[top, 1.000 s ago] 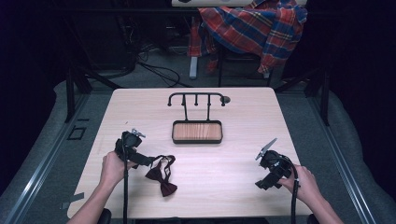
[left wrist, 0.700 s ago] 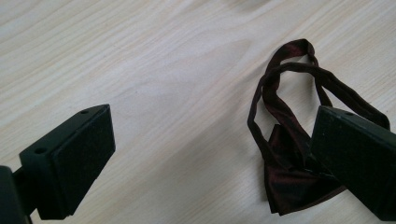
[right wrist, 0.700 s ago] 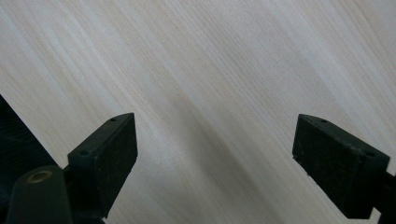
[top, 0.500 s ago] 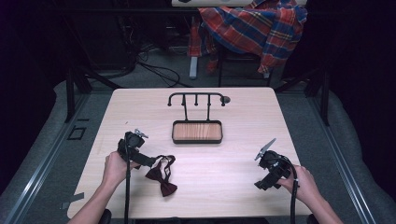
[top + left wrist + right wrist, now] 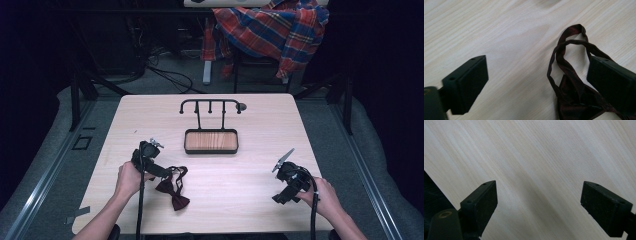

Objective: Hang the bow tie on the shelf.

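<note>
Your left gripper sits low over the dark maroon satin bow tie at the near-left of the pale wooden table, its jaws spread wide and closed on nothing. In the left gripper view the bow tie's thin neck strap loops on the wood between the two black pads, much nearer the right-hand one, whose pad overlaps the knotted bow itself — so you are lined up for a grasp, not holding anything yet.

Your right gripper rests near the table's right edge, well apart from the bow tie, jaws just as wide apart over bare wood.

Judging from this, the work has barely begun. The bow tie lies flat and unlifted. The black metal hook rack with a wood-lined tray base stands near the table's middle, beyond the tie, with its hooks bare — if that is where the tie belongs, everything is left: close on the strap, lift, carry it over, and hang or set it down.
</note>
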The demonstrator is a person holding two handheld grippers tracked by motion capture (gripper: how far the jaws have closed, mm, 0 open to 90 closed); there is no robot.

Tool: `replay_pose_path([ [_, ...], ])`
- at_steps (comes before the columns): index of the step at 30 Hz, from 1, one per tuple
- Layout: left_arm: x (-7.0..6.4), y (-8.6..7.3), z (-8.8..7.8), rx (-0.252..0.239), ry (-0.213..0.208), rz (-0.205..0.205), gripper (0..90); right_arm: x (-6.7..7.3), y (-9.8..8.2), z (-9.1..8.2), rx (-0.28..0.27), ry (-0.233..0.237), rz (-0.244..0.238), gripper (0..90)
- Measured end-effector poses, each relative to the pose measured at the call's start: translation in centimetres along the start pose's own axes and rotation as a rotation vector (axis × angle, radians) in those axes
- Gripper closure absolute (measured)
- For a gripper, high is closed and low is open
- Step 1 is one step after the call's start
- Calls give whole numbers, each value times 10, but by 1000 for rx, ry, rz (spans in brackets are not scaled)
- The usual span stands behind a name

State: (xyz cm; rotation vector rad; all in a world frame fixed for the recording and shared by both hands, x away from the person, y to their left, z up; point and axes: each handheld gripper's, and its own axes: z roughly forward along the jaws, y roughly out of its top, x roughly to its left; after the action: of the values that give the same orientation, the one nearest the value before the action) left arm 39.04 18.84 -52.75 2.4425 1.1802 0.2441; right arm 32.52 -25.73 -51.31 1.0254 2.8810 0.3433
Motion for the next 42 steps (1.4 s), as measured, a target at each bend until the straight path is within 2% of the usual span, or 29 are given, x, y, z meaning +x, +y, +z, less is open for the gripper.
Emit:
replay_pose_path([
  [3, -3, 3, 4, 2, -11, 10, 108, 0, -1, 1, -23, 11, 19, 137],
  [7, -6, 6, 8, 3, -12, 23, 178, 1, -1, 1, -21, 9, 15, 137],
  [9, -8, 7, 7, -11, -5, 42, 265, 0, -1, 1, -20, 16, 15, 137],
  [11, -10, 8, 7, -13, -12, 44, 288, -1, 0, 0, -6, 13, 4, 137],
  [14, -14, 12, 12, 13, -23, 68, 353, -2, 0, 0, -2, 6, 4, 137],
  [19, -14, 13, 18, 35, -12, 72, 409, -1, 0, 0, 1, 1, 5, 137],
  [23, -14, 14, 21, 49, -22, 69, 453, -1, 0, 1, -2, 13, 9, 137],
  [28, -18, 17, 25, 71, -32, 81, 532, -1, 0, 1, -2, 18, 8, 138],
  [31, -19, 19, 29, 103, -34, 102, 603, -2, -1, 0, -2, 17, 8, 138],
  [32, -20, 19, 29, 107, -35, 102, 613, 1, -3, 4, -63, 27, 60, 138],
  [33, -20, 19, 30, 110, -38, 103, 630, -2, -2, 1, -20, 25, 25, 138],
  [35, -20, 19, 31, 116, -41, 110, 659, -3, -1, 0, -4, 14, 14, 138],
  [42, -21, 18, 31, 125, -47, 122, 798, -2, -1, -1, -4, 13, 10, 138],
])
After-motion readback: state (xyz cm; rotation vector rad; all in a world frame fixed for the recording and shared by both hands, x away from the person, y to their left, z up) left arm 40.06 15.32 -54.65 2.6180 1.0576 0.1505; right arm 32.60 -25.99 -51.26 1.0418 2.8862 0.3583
